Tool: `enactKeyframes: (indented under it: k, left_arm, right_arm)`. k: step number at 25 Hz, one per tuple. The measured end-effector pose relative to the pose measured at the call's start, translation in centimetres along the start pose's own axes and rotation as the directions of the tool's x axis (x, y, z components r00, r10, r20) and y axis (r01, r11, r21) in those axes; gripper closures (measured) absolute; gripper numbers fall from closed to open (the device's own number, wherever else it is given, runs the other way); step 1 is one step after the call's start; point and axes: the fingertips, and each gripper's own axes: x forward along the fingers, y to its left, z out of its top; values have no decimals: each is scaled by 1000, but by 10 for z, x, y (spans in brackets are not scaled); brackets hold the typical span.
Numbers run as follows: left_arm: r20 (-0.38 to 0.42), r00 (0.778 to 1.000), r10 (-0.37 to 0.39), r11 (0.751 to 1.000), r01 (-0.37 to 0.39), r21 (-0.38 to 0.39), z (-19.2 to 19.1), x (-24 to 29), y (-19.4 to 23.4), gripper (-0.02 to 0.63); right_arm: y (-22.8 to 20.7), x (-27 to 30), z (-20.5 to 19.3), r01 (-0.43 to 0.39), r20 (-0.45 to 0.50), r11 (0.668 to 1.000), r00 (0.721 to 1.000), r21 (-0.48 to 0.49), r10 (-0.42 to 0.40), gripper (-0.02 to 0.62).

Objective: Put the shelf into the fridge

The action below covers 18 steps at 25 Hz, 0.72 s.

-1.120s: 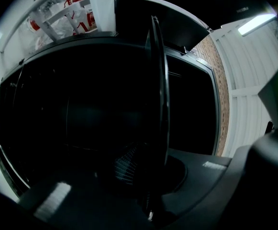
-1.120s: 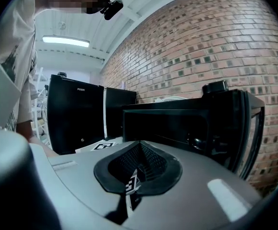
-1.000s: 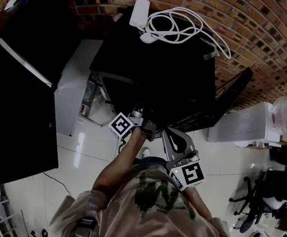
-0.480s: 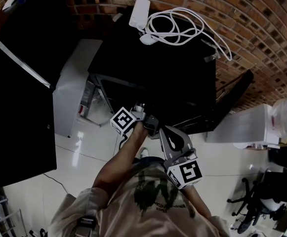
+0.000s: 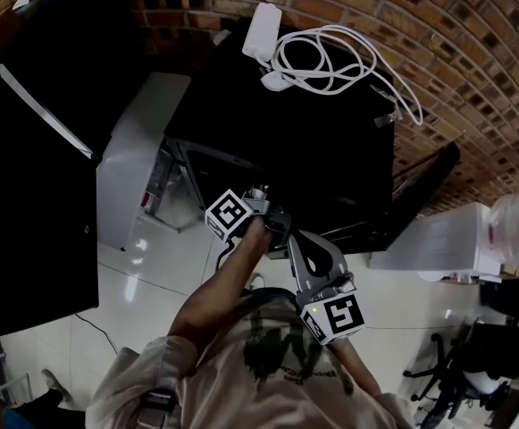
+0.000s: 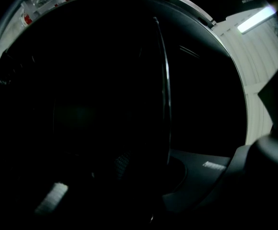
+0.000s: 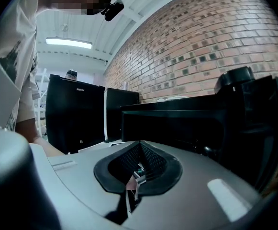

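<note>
— Where do we have the shelf?

— All we see of the shelf [image 6: 165, 80] is one thin bright edge in the dark of the left gripper view, and it runs down into our left claw [image 6: 153, 169]. That claw is almost closed, pinched on that edge as far as the dark lets us judge.

— And where is the claw itself?

— From the head view it reaches into the open front of the black fridge [image 5: 286, 141], under its top edge. The fridge door [image 5: 420, 186] hangs wide open at the right.

— What about our other hand?

— Our right claw [image 7: 139, 169] has its jaws together with nothing in them. It sits just beside the left one, outside the fridge and facing its opening.

— Anything around the fridge?

— A coiled white cable [image 5: 330, 56] and its white adapter [image 5: 263, 29] lie on top of it. A brick wall [image 5: 473, 52] stands behind, and a big black cabinet [image 5: 27, 195] is off to the left.
</note>
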Motion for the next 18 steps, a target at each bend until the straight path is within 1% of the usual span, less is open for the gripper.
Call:
enactKeyframes:
  k: [12,16,18]
  left_arm:
    - [1,1000,-4,1000,4,8,2,18,2,589]
    - [4,999,-33,999,33,19,2,19,1,569]
    - [5,999,-52,999,52,3,2,19,-1,560]
  right_arm:
    - [-9,3,0,-10,0,1000,1000,-5,10,595]
    - [-10,3,-1,-14,-3,1000,1000,0,14,595]
    - [-9,4,-2,-17,-3,1000,1000,2,17,595]
